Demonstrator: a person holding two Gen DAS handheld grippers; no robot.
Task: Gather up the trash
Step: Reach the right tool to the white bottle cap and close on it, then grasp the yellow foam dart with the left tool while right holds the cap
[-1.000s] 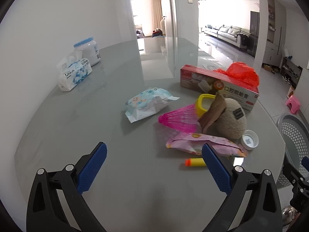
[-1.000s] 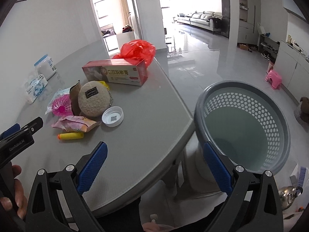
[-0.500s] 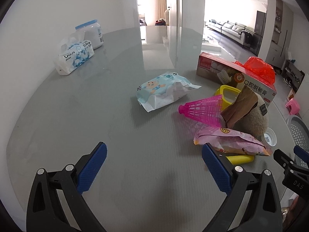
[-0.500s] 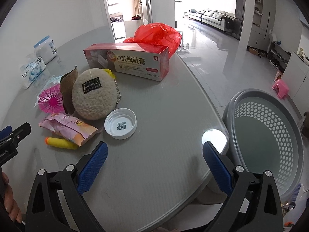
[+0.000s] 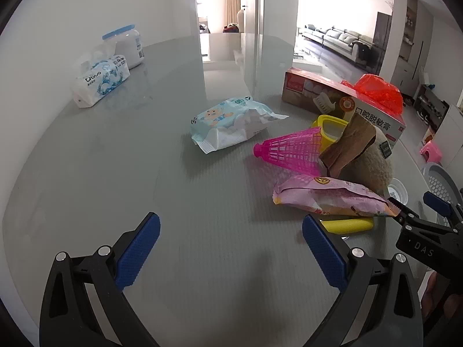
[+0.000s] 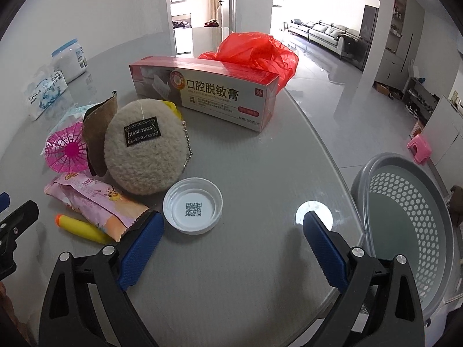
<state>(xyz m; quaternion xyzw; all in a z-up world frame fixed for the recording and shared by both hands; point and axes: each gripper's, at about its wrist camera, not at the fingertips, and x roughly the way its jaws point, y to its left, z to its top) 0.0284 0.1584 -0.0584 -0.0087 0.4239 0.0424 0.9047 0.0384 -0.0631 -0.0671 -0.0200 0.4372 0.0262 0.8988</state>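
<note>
Right tool [image 6: 231, 231] has closed in on the clutter, jaws wide, gripping nothing | white cap [image 6: 192, 205] just ahead on counter [image 6: 246, 274] | left tool [image 5: 230, 241] spread too (basket [image 6: 405, 211] far right)

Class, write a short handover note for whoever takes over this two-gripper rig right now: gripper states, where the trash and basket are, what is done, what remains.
Left gripper: open, empty, above bare table.
Right gripper: open, empty, low at the white plastic lid; its left finger is beside the pink snack wrapper.
Pile on the table: yellow foam dart under the wrapper, pink shuttlecock, brown paper scrap, red plastic bag behind the toothpaste box. A blue wet-wipe pack lies apart.
Grey perforated basket stands off the table edge, nothing visible inside.
Done: nothing collected yet.
Left: everything; the lid or wrapper looks nearest.
</note>
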